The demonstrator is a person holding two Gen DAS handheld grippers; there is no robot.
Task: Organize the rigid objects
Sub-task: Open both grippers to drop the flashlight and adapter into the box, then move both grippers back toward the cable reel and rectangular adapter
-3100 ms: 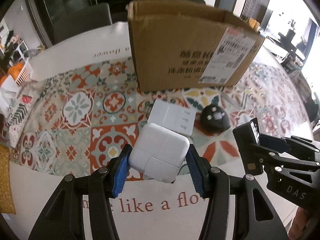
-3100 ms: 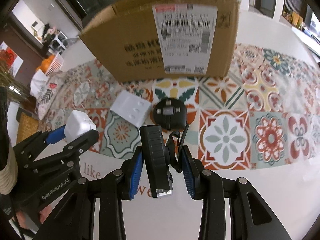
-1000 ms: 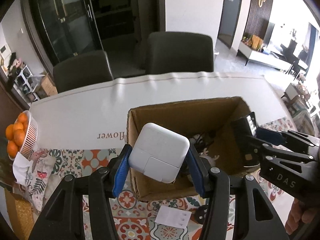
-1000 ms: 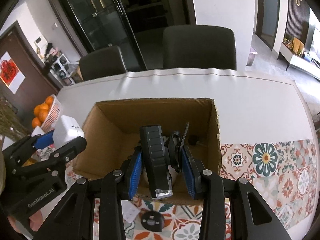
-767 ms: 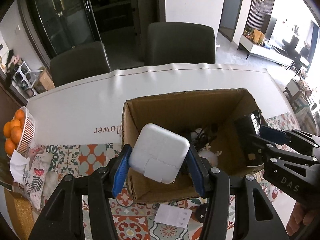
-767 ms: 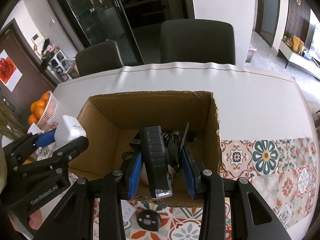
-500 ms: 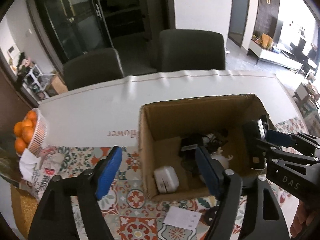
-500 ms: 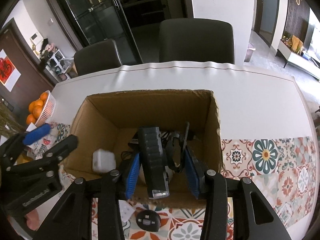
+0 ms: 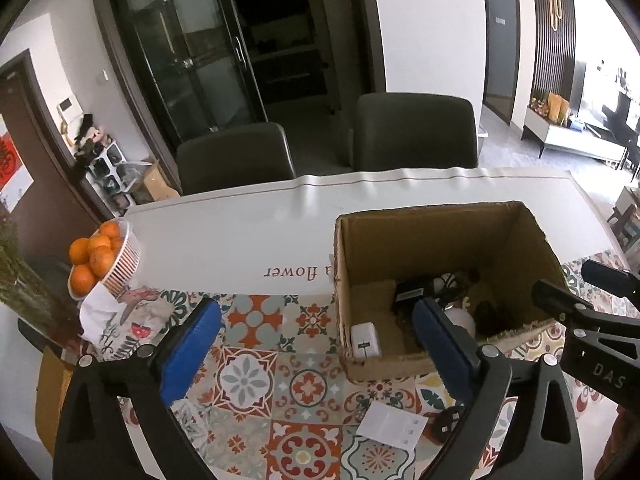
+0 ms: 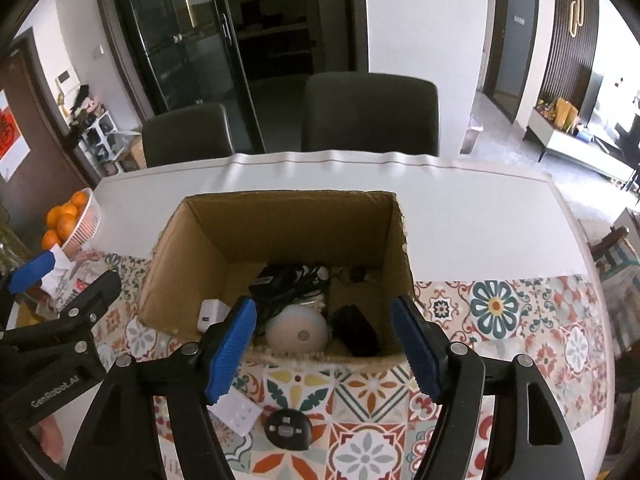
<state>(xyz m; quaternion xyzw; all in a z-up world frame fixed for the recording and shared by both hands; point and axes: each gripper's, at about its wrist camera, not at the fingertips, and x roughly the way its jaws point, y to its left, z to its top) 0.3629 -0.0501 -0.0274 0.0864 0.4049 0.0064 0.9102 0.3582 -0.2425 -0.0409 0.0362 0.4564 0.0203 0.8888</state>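
An open cardboard box [image 9: 536, 248] [image 10: 192, 240] stands on the patterned tablecloth. Inside lie a white power adapter [image 9: 365, 339] [image 10: 211, 314], a black device [image 10: 357, 331], a black charger with cables [image 10: 288, 280] and a round white object [image 10: 297, 333]. My left gripper [image 9: 316, 348] is open and empty, held above the table left of the box. My right gripper [image 10: 325, 345] is open and empty, held above the box's near wall. A white switch plate [image 9: 391, 425] [image 10: 237, 411] and a round black object [image 10: 288, 428] [image 9: 448, 424] lie on the cloth in front of the box.
A white basket of oranges [image 9: 96, 260] [image 10: 66, 220] stands at the table's left edge, with a patterned bag [image 9: 120, 320] beside it. Two dark chairs [image 9: 416, 132] [image 10: 368, 112] stand behind the table.
Both grippers rose over the box and opened. The white adapter dropped from my left gripper and the black device from my right into the box. My left gripper then shifted left.
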